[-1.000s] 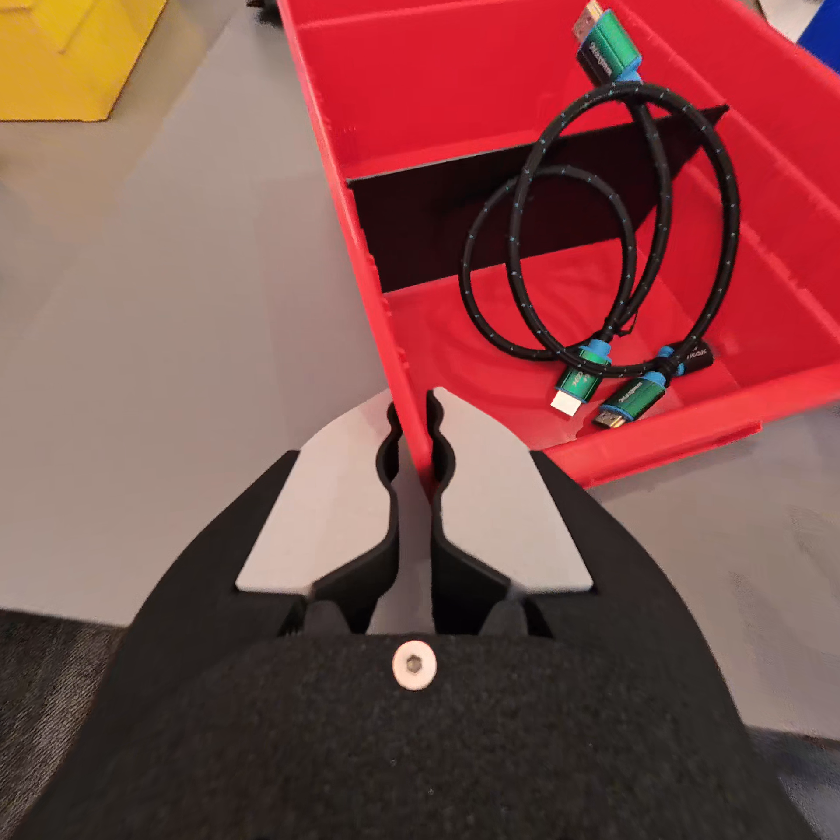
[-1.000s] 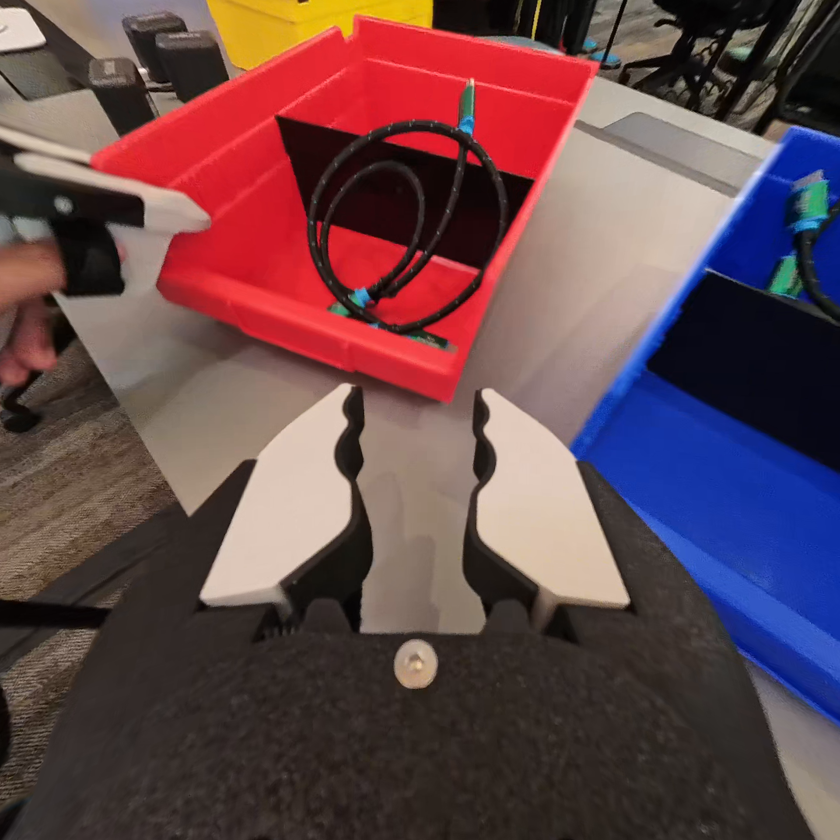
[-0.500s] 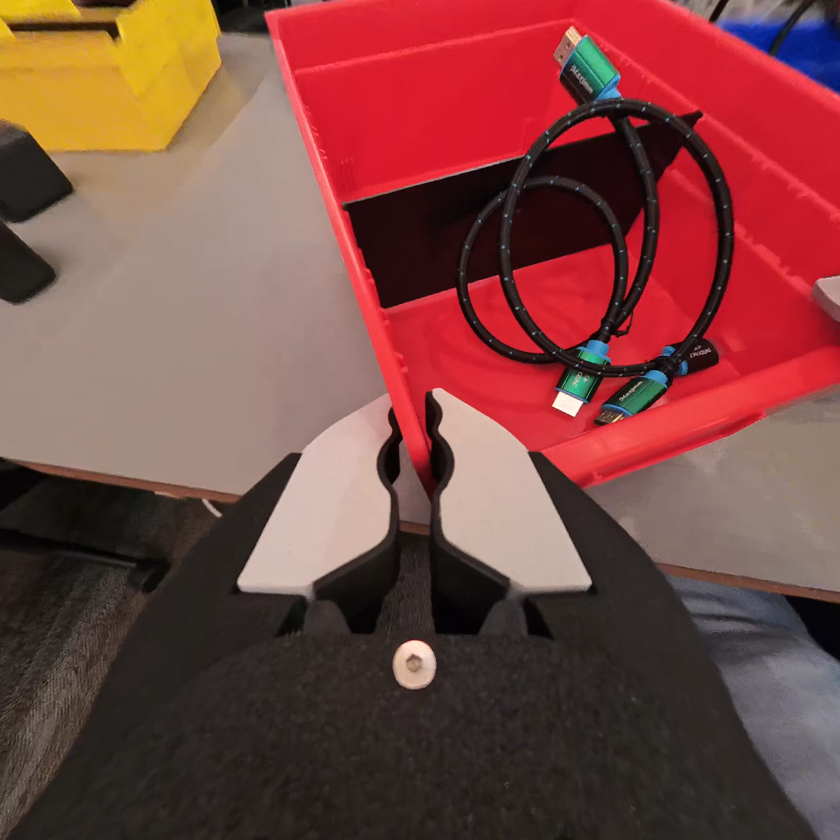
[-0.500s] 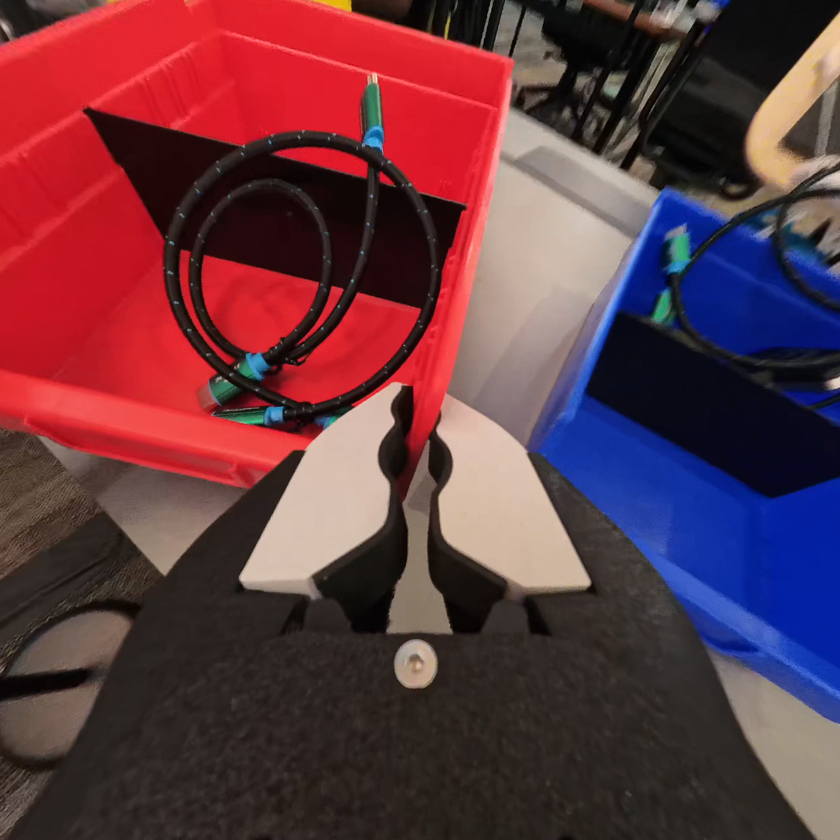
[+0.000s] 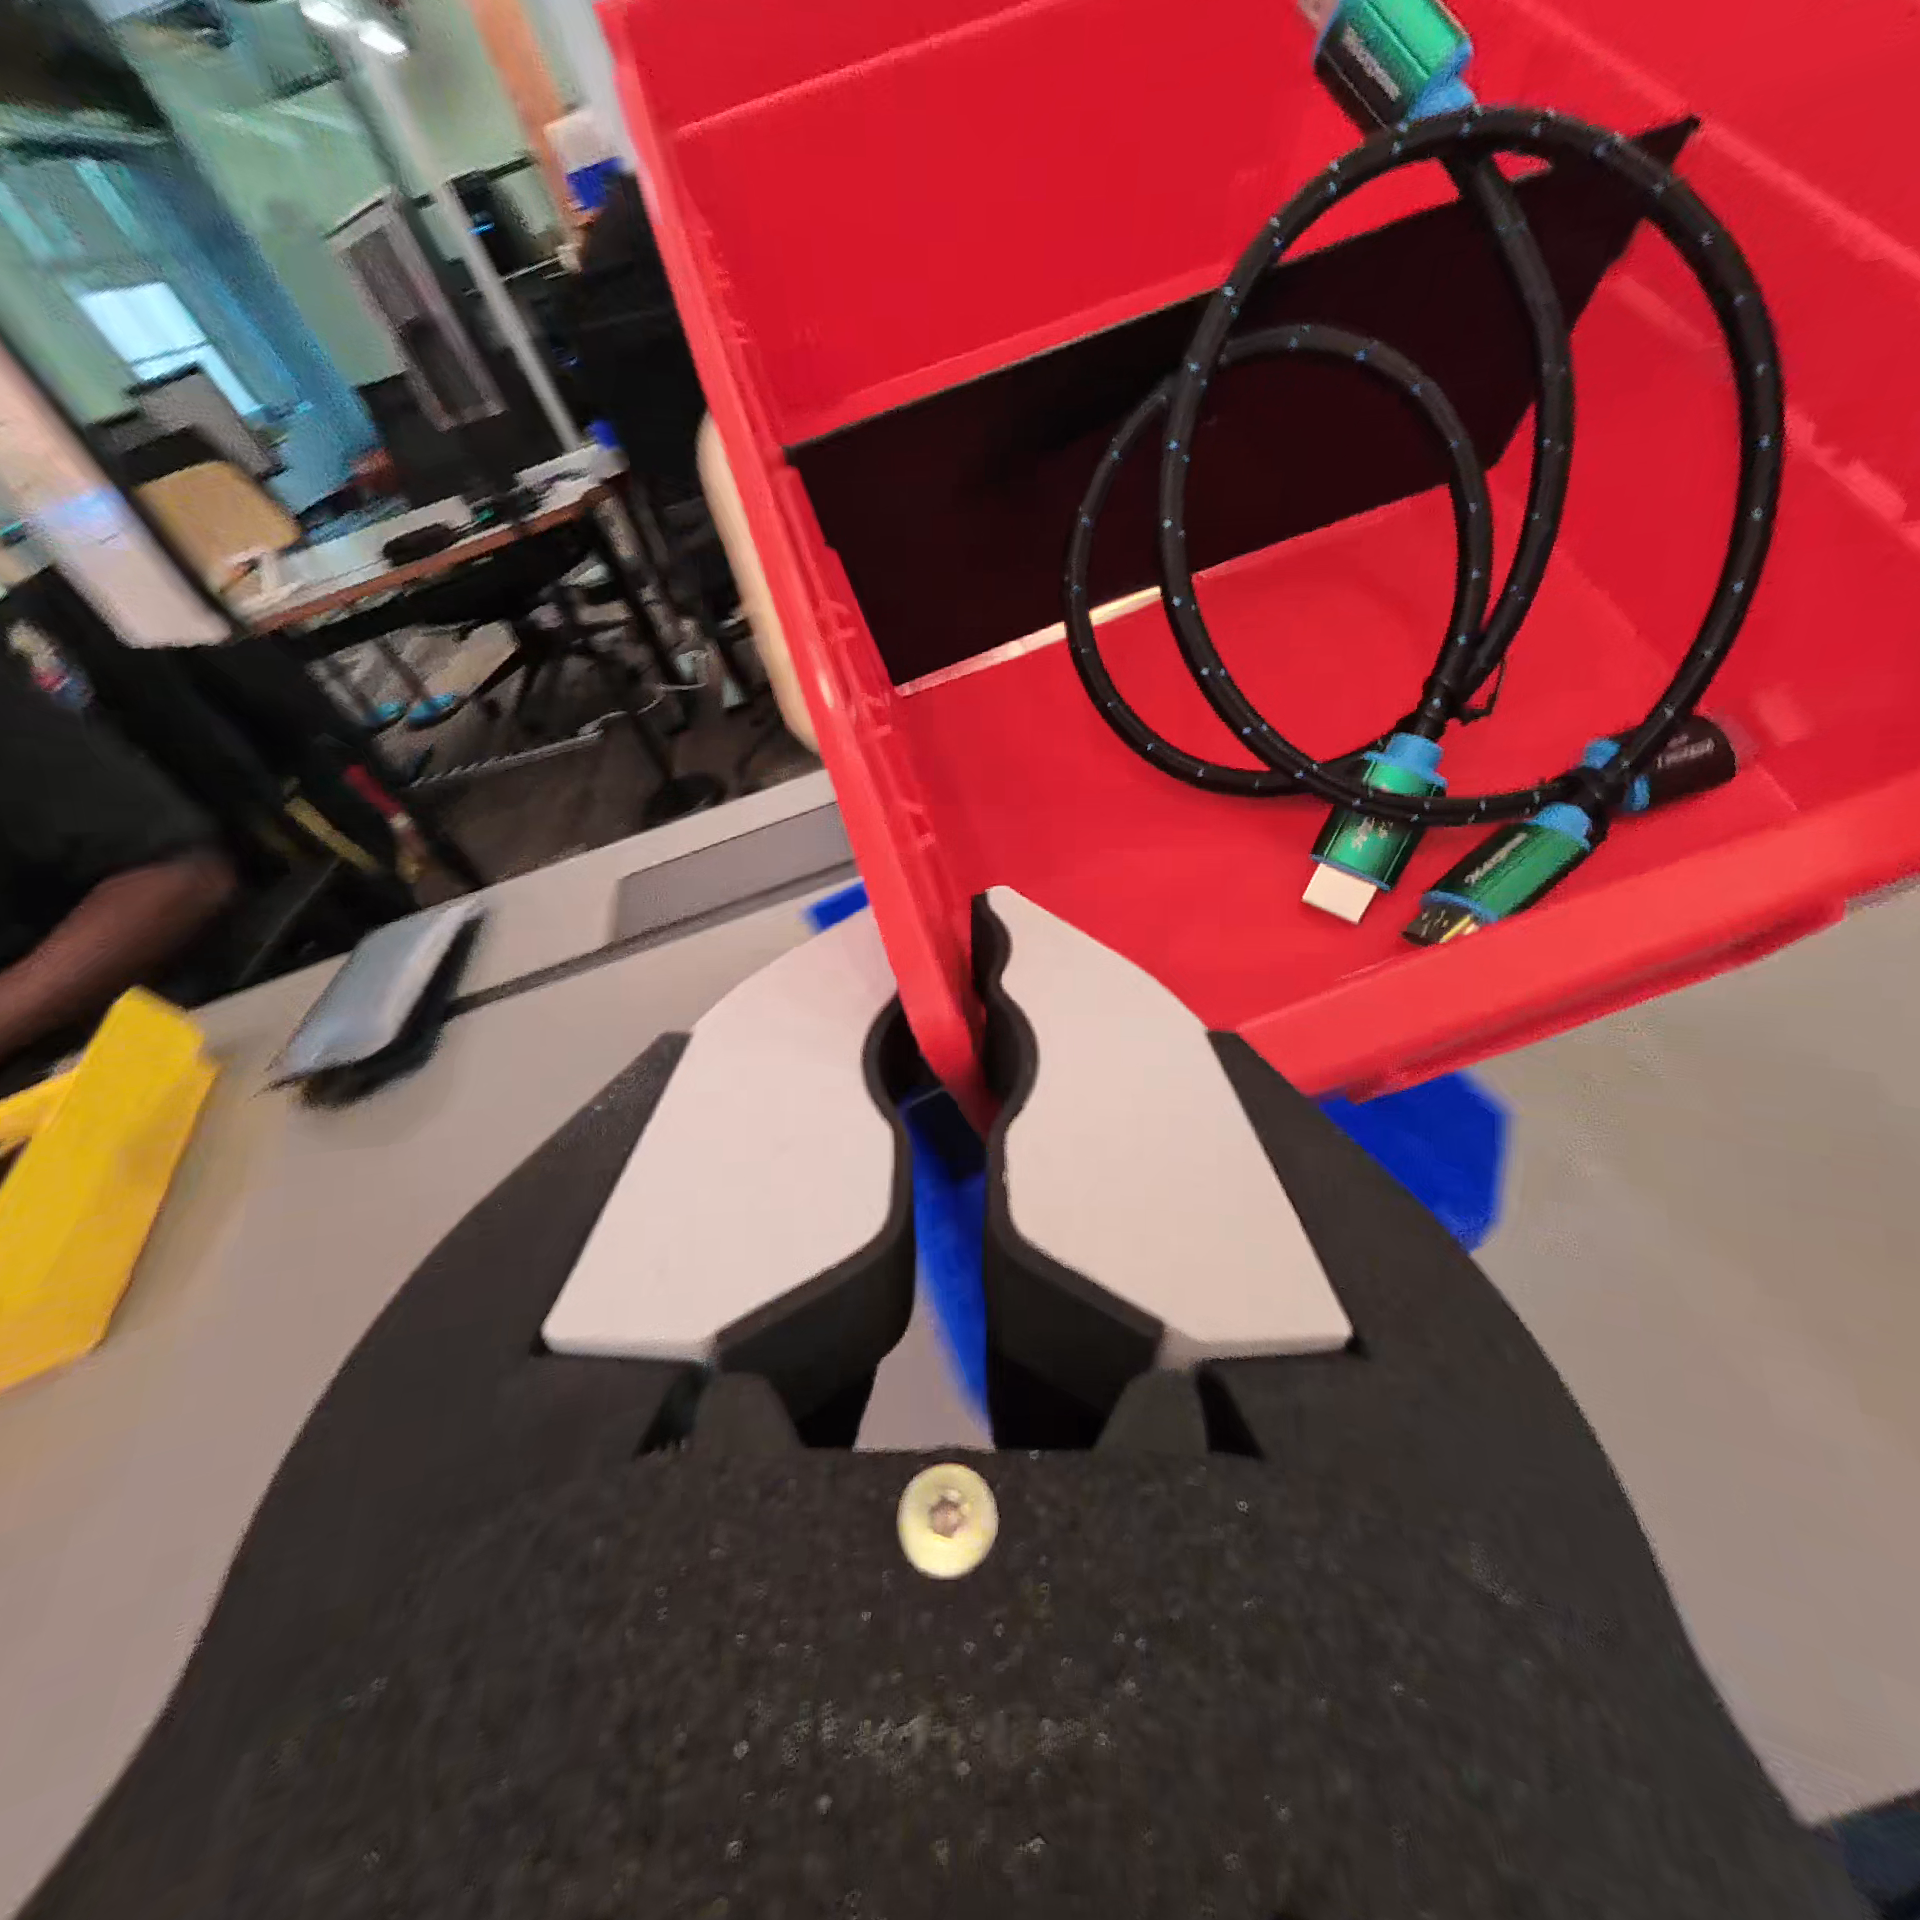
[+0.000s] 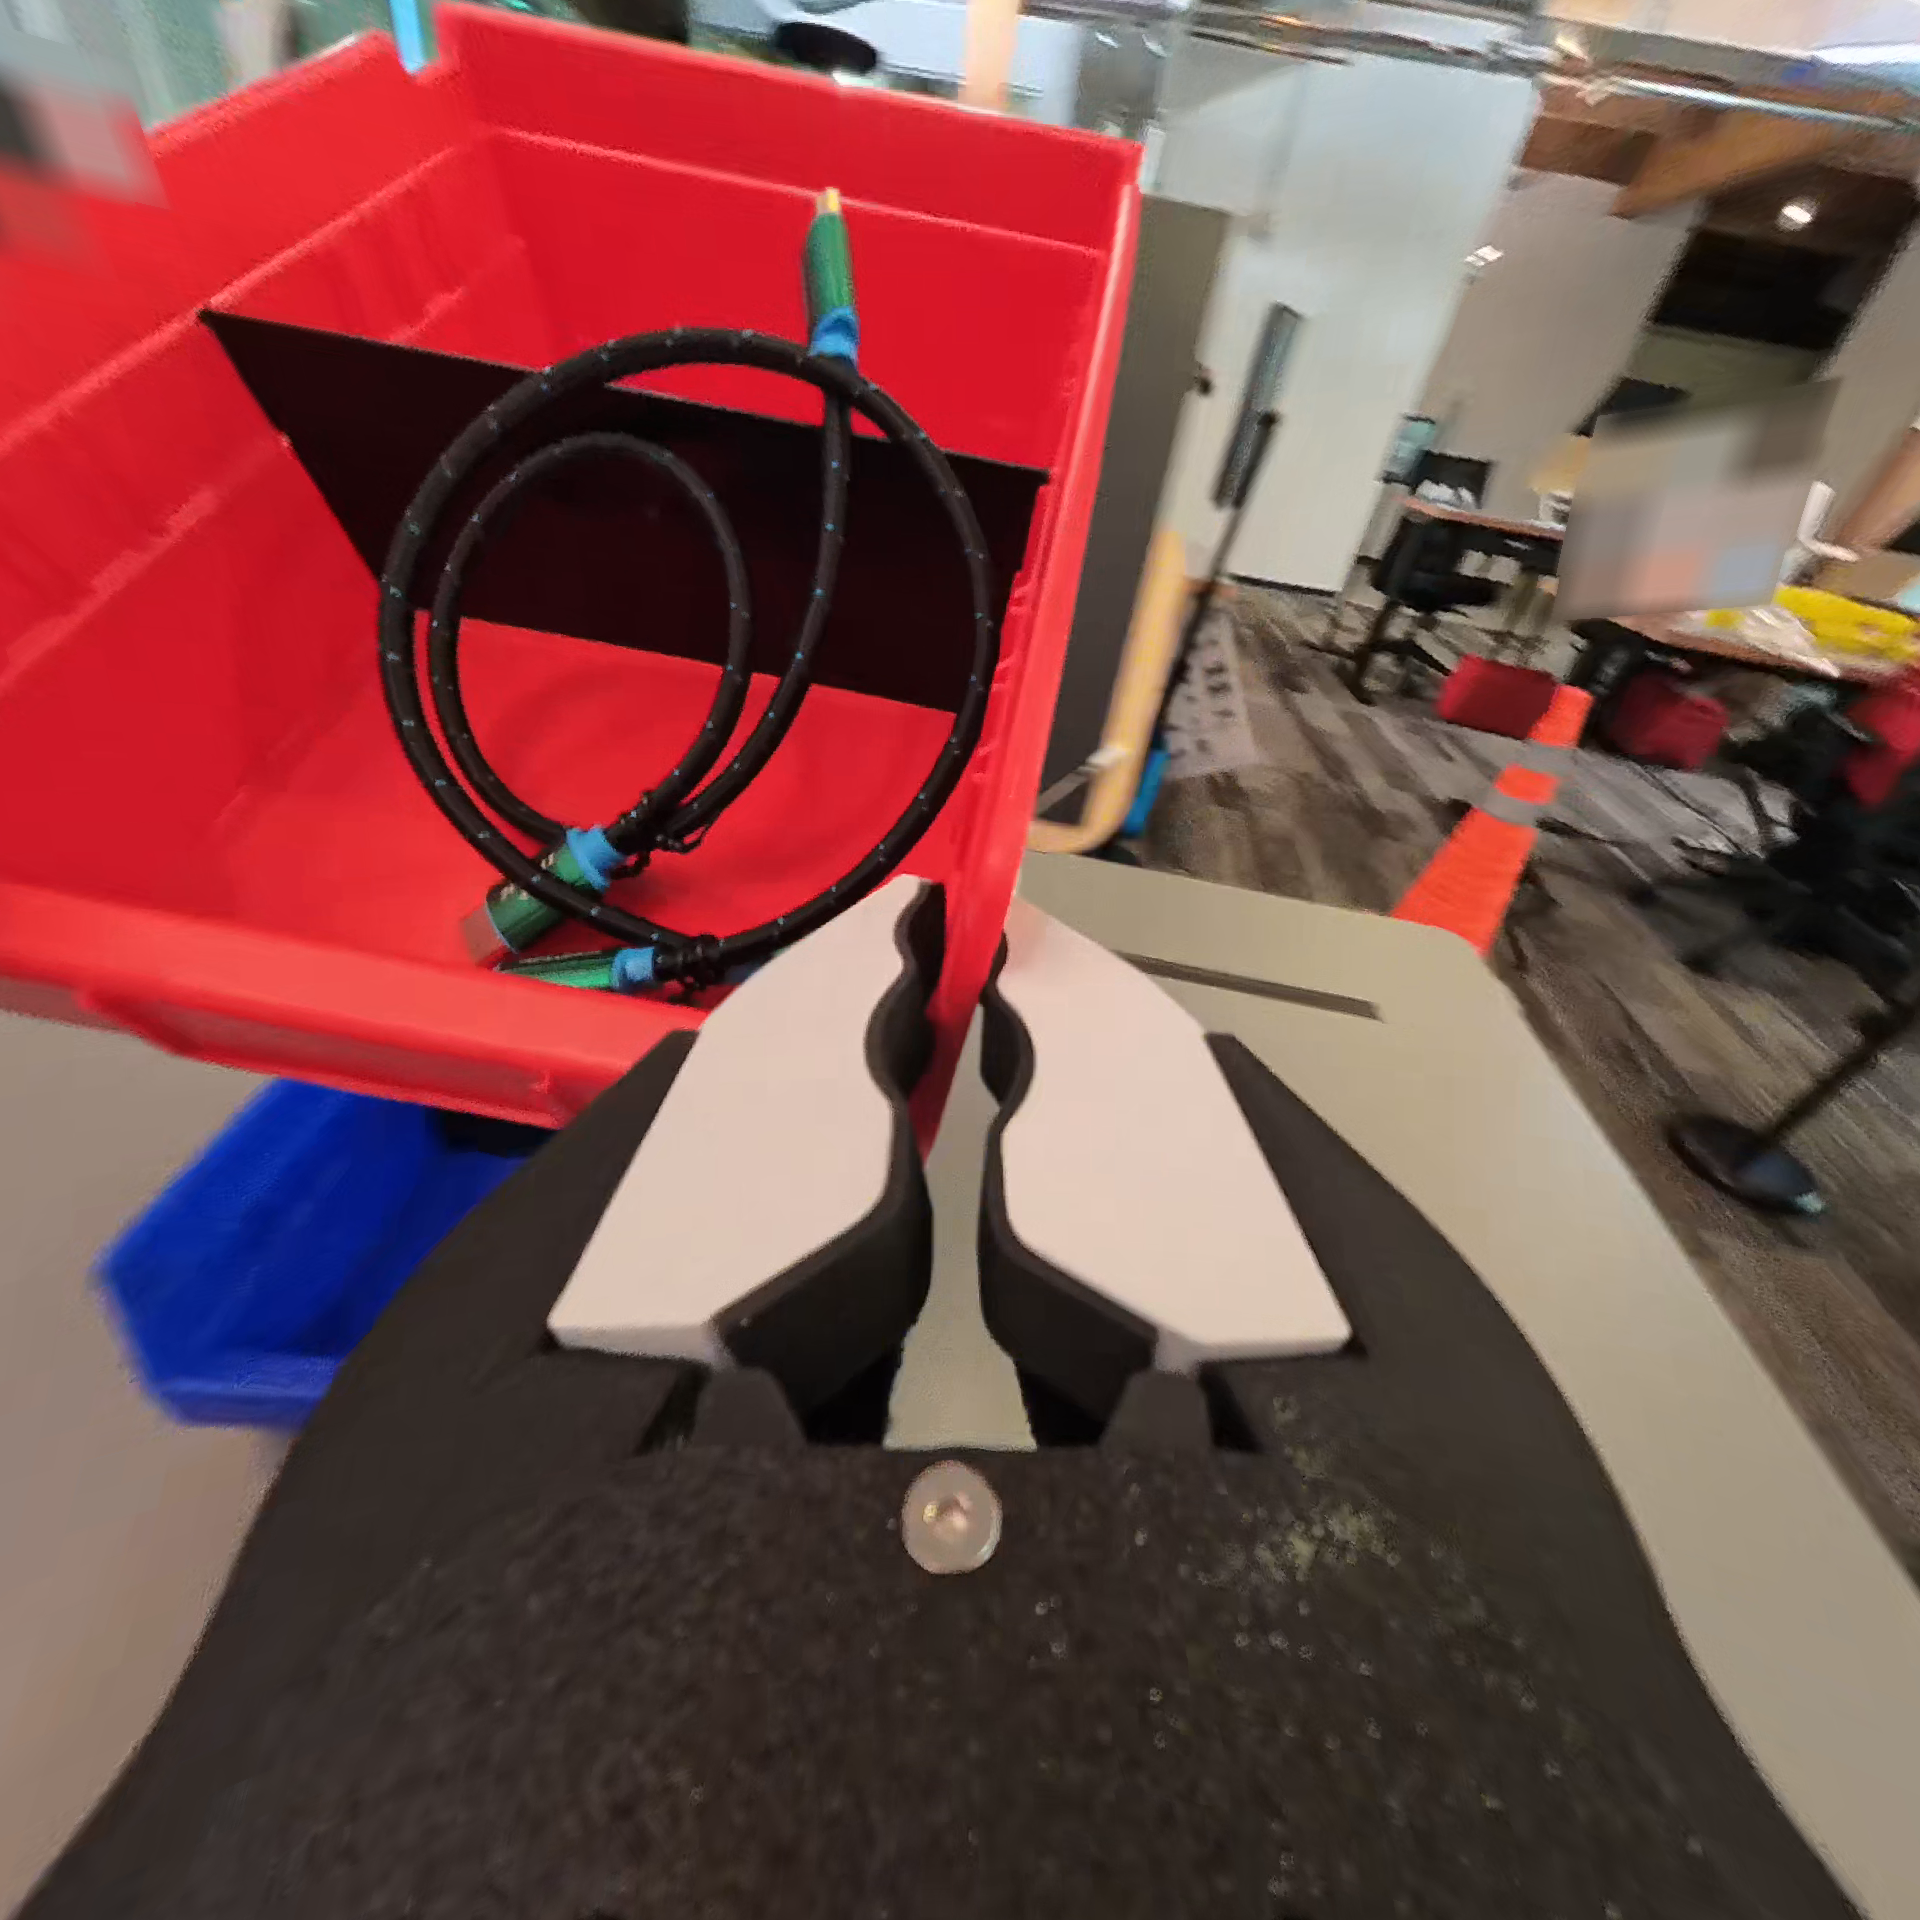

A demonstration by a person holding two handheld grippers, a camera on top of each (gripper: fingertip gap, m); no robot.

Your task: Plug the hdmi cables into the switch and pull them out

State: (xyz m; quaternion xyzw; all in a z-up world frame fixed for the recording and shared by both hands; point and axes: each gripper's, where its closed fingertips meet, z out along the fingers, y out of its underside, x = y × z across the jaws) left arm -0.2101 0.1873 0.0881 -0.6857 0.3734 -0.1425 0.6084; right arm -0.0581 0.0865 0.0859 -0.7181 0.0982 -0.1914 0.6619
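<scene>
Since the earlier frames, both grippers have lifted the red bin (image 5: 1039,312) clear of the grey table (image 5: 1662,1351), and it is now hanging tilted in the air above a blue bin (image 6: 270,1247) that is showing beneath it.

In the left wrist view, the left gripper (image 5: 971,966) is pinching the bin's near-left wall, with its jaws closed onto the red plastic. In the right wrist view, the right gripper (image 6: 961,935) is gripping the opposite side wall in the same way, jaws pressed on the rim.

The HDMI cables (image 5: 1475,499) are lying coiled inside the bin, black braid with blue flecks, and are draping over a black divider (image 5: 1039,520) that is splitting the bin into two compartments. Two green plugs (image 5: 1371,842) are resting in the near compartment, close to the front wall, and a third green plug (image 6: 831,260) is sticking up in the far compartment. A small dark piece is lying just beside the near plugs; I cannot tell what it is.

A yellow bin (image 5: 83,1174) is sitting on the table off to the left. An orange cone (image 6: 1496,821) is standing on the floor beyond the table's edge.
</scene>
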